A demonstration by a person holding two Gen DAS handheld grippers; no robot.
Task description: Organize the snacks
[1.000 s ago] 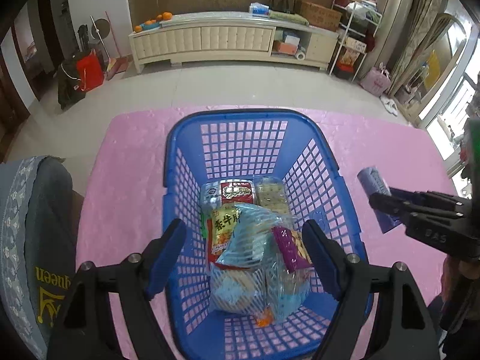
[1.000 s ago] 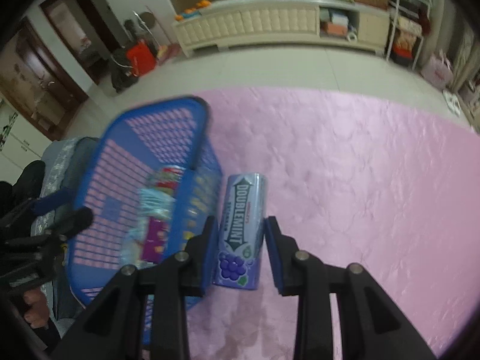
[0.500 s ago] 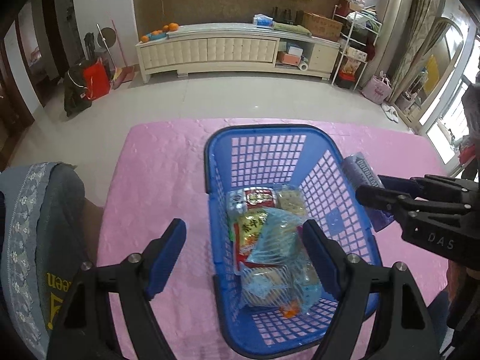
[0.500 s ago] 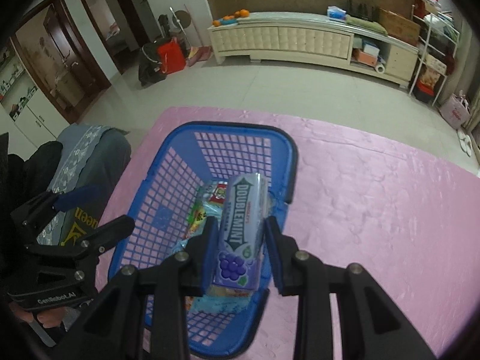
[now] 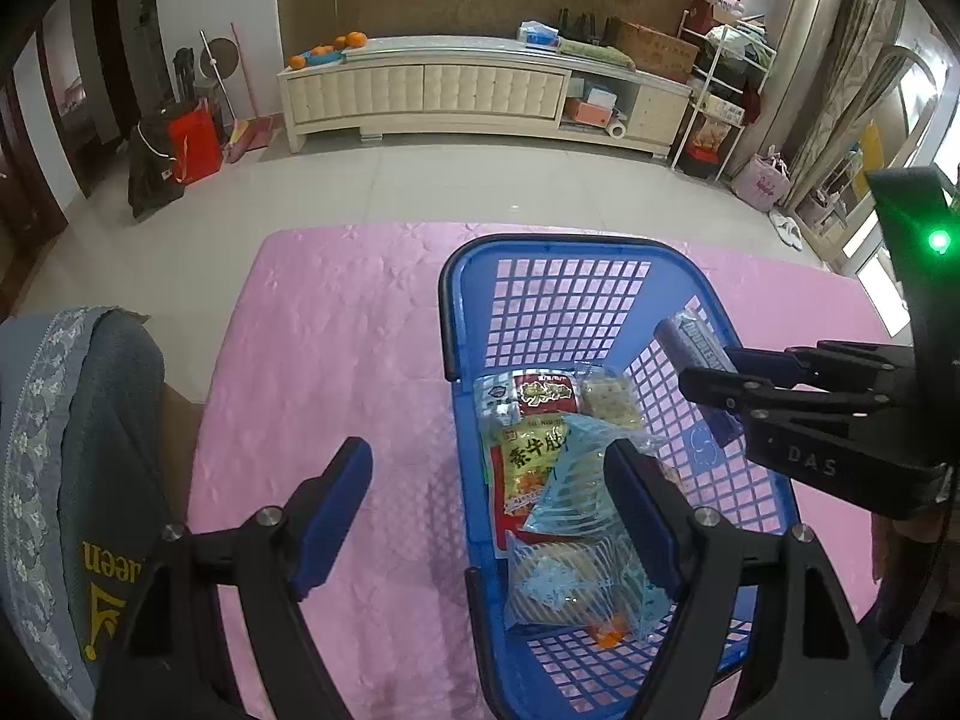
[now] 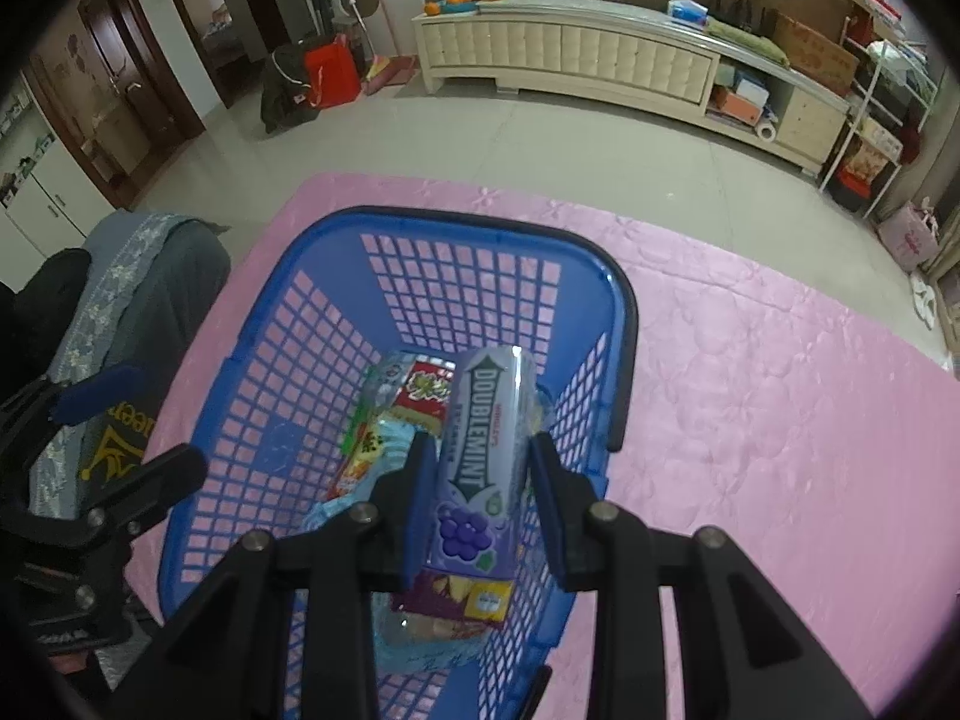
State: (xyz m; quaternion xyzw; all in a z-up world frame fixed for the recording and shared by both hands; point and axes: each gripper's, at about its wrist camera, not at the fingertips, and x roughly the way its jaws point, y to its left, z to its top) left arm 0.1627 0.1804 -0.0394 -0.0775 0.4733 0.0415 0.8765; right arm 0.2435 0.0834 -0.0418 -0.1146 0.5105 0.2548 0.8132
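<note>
The right hand-held gripper [image 6: 477, 501] is clamped on a purple, cylindrical gum canister [image 6: 480, 456] printed "DOUBLEMINT" above a grape cluster, long axis running forward along the fingers, and it hangs above the inside of the blue plastic lattice basket [image 6: 384, 225] on the pink cloth-covered surface [image 6: 750, 372], near the basket's right wall. The drop spot lies straight beneath, on the heap of snack packets [image 5: 540, 456], among them a yellow-green one with Chinese characters. The left hand-held gripper [image 5: 489, 507] stands wide open and empty astride the basket's left wall, so the right one is plainly nearer the job; its body reads "DAS".
</note>
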